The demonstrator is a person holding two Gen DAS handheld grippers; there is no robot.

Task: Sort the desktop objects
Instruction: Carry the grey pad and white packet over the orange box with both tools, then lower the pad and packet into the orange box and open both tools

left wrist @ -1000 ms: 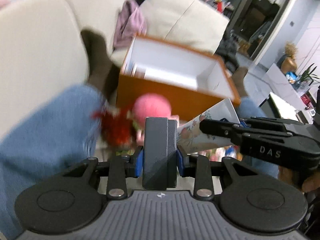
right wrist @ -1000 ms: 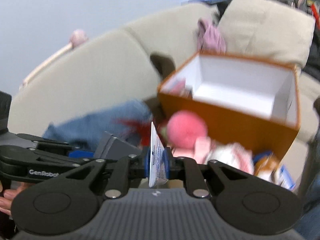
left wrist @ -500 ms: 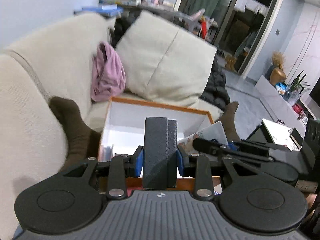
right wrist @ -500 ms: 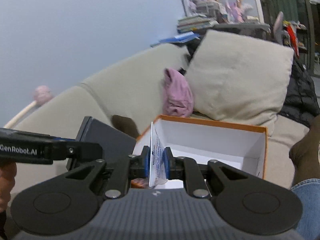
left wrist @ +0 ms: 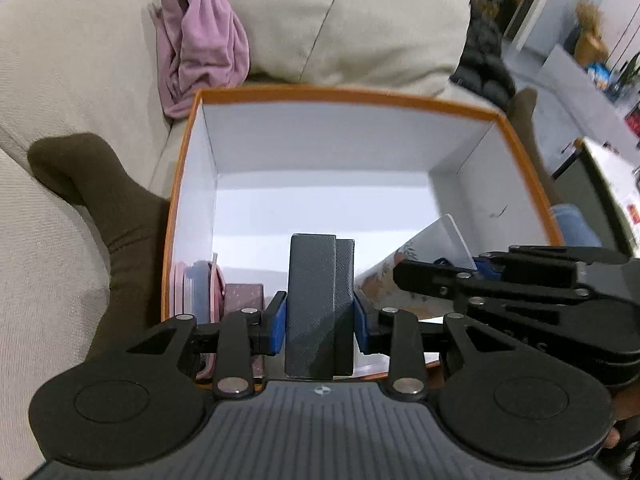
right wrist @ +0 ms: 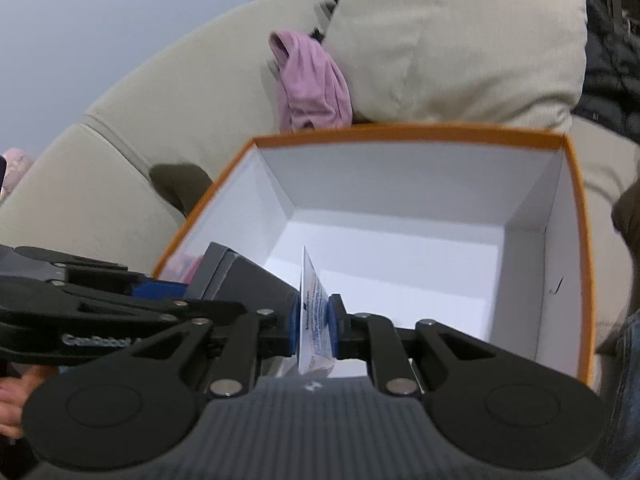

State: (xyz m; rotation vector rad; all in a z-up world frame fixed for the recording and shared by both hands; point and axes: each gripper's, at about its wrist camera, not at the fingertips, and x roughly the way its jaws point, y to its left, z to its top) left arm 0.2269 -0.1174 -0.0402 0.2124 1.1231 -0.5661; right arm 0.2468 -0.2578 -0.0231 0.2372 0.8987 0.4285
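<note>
Left gripper (left wrist: 320, 316) was clamped on a dark grey box (left wrist: 316, 300), blue pads pressing its two sides, box standing upright between the jaws and poised over the near edge of the orange box (left wrist: 348, 94). Right gripper (right wrist: 316, 324) was pinched on a thin white card packet (right wrist: 314, 312) with blue print, held edge-on and upright between its pads, also over the orange box's near wall. In the left wrist view the right gripper came in from the right with the packet's floral face (left wrist: 424, 248) tilted into the box. Orange box sat open on a beige sofa (left wrist: 60, 60), white inside, floor mostly bare; a few items stood in its near left corner: pink and blue flat things (left wrist: 196, 280) and a small speckled mauve box (left wrist: 244, 296). A pink cloth (left wrist: 200, 40) lay just behind the box's far left corner, against a beige cushion (left wrist: 348, 16). A foot in a dark brown sock (left wrist: 104, 216) rested on the sofa beside the box's left wall
</note>
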